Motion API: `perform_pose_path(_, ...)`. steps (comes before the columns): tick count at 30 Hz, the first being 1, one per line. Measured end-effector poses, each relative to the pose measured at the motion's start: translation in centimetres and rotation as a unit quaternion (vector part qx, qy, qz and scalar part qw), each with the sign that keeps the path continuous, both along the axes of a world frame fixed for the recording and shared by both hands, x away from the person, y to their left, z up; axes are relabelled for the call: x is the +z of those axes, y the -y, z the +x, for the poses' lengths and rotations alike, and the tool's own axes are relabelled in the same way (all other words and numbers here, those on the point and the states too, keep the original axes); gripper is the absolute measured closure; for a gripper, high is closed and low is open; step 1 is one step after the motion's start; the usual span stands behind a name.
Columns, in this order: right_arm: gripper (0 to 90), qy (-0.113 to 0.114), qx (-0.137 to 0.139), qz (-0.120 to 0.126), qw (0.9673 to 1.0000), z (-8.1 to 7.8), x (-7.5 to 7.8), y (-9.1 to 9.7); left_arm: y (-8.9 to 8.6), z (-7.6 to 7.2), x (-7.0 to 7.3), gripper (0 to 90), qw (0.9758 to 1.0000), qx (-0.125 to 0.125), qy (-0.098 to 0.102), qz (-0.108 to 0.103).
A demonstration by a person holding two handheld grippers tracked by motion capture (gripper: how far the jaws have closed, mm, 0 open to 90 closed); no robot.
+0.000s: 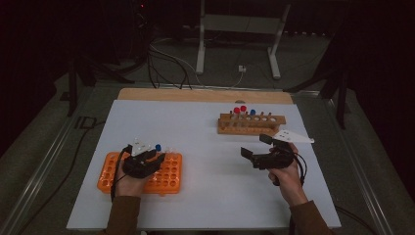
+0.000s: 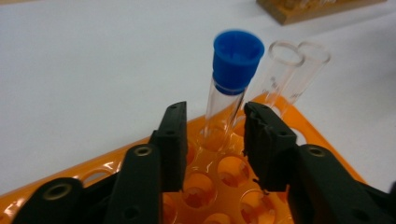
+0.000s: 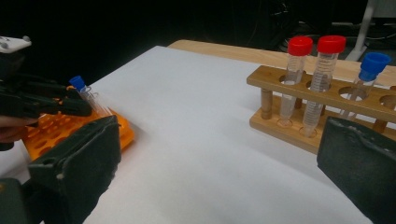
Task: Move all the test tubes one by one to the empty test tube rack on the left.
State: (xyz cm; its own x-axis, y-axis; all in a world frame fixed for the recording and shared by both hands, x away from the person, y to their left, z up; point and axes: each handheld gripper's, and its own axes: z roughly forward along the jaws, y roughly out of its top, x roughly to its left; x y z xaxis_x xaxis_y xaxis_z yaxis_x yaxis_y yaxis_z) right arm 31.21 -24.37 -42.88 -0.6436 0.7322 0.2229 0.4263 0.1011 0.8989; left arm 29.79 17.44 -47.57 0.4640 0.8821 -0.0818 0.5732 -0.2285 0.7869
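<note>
A clear test tube with a blue cap [image 2: 236,60] stands tilted in a far hole of the orange rack [image 2: 299,135]. My left gripper [image 2: 215,140] straddles its glass stem with the jaws apart and a gap beside the tube, so it is open. From above, the left gripper [image 1: 147,159] sits over the orange rack [image 1: 169,178] at the table's left. My right gripper [image 1: 255,147] hovers open and empty in front of the wooden rack [image 1: 252,125]. In the right gripper view that wooden rack [image 3: 322,98] holds two red-capped tubes [image 3: 299,46] and a blue-capped one [image 3: 373,63].
Two uncapped clear tubes [image 2: 285,65] lean in the orange rack just beyond the blue-capped one. The white table top [image 1: 205,142] lies between the two racks. Cables and a metal stand [image 1: 240,29] are on the floor behind the table.
</note>
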Motion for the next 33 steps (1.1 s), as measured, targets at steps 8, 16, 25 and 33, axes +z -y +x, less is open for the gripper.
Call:
perform_pose_path(8,0.0,0.005,-0.008,-0.006,0.9999,0.3,0.3,0.2,-1.0,-0.7,1.3,39.4,0.9976,-0.021,0.030,-0.059)
perform_pose_path(16,0.0,0.010,-0.024,-0.010,0.9996,1.2,1.2,0.6,-0.5,-1.1,2.5,17.0,0.9945,-0.029,0.061,-0.080)
perform_pose_path(25,3.4,0.016,-0.048,-0.056,0.9971,3.4,2.2,0.3,-0.7,-1.2,3.0,5.1,0.9912,-0.017,0.071,-0.110)
perform_pose_path(33,25.8,0.026,-0.070,-0.079,0.9941,5.7,2.9,0.0,-0.5,-1.3,3.1,0.5,0.9898,-0.022,0.076,-0.118)
